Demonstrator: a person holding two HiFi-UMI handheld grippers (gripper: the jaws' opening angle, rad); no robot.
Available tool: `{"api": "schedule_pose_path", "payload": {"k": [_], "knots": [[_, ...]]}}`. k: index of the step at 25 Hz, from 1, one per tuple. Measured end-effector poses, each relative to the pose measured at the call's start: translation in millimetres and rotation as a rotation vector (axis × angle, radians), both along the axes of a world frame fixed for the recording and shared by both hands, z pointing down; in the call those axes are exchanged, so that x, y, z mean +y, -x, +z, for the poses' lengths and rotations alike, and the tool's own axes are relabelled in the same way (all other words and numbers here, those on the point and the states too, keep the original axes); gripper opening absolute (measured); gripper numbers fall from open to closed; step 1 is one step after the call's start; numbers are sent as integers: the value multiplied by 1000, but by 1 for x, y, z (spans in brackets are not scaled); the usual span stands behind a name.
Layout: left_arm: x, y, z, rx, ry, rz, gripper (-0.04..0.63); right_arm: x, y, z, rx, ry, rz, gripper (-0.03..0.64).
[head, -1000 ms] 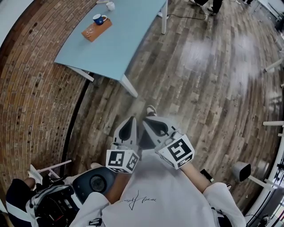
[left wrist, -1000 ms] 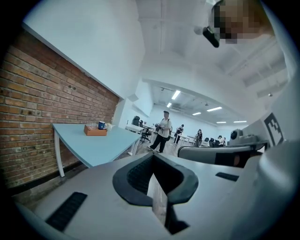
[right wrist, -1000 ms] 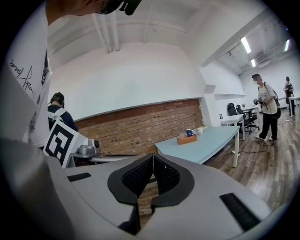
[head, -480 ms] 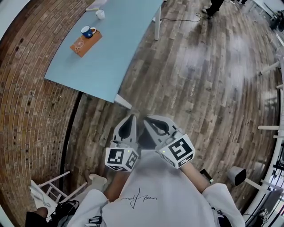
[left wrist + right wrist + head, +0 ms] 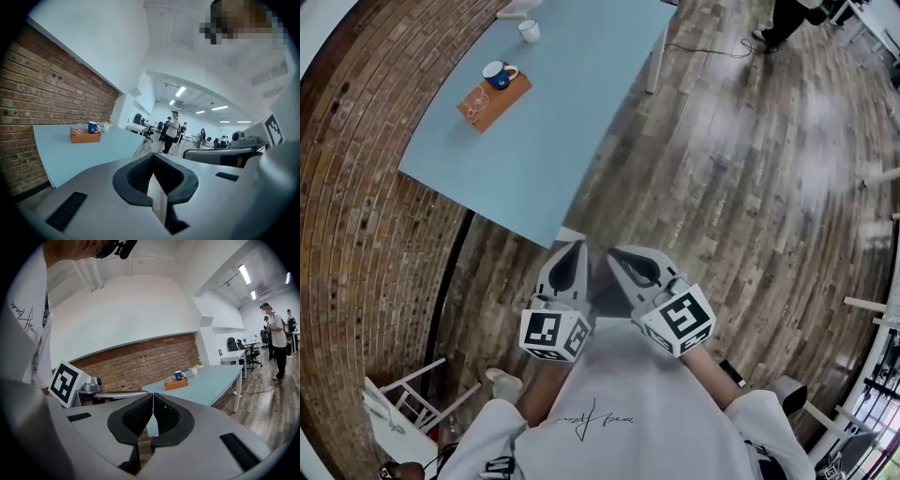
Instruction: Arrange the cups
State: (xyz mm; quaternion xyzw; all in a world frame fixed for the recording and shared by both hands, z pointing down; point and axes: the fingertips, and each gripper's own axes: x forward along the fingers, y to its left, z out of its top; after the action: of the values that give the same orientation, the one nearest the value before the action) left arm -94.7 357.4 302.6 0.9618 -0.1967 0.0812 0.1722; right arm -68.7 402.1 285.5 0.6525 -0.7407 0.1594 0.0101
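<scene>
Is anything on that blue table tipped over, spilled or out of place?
Nothing stands out. The blue mug stands upright on the wooden tray, the white cup stands apart from it farther along the table, and no spill shows on the tabletop. From this far off, small details cannot be made out.

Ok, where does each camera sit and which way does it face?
Head view: on the person's head, facing steeply down at the left gripper, right gripper, white shirt and blue table.
Left gripper view: rides that gripper, looks along its shut jaws toward the table; right gripper alongside.
Right gripper view: same along its shut jaws; shirt at left.
All three share the blue cup on its wooden tray.
</scene>
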Motion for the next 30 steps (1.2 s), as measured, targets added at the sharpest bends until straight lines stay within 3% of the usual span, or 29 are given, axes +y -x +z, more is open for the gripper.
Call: {"api": "schedule_pose_path", "payload": {"k": [4, 10, 19, 30], "knots": [[-30, -7, 4, -6, 9, -23, 8, -31, -11, 2, 0, 10, -25, 21], [-64, -20, -2, 42, 44, -37, 8, -66, -23, 2, 0, 31, -47, 21], [-104, -18, -12, 61, 2, -117, 8, -101, -37, -4, -30, 31, -93, 21], [-166, -22, -12, 41, -44, -294, 8, -182, -60, -6, 31, 11, -175, 20]]}}
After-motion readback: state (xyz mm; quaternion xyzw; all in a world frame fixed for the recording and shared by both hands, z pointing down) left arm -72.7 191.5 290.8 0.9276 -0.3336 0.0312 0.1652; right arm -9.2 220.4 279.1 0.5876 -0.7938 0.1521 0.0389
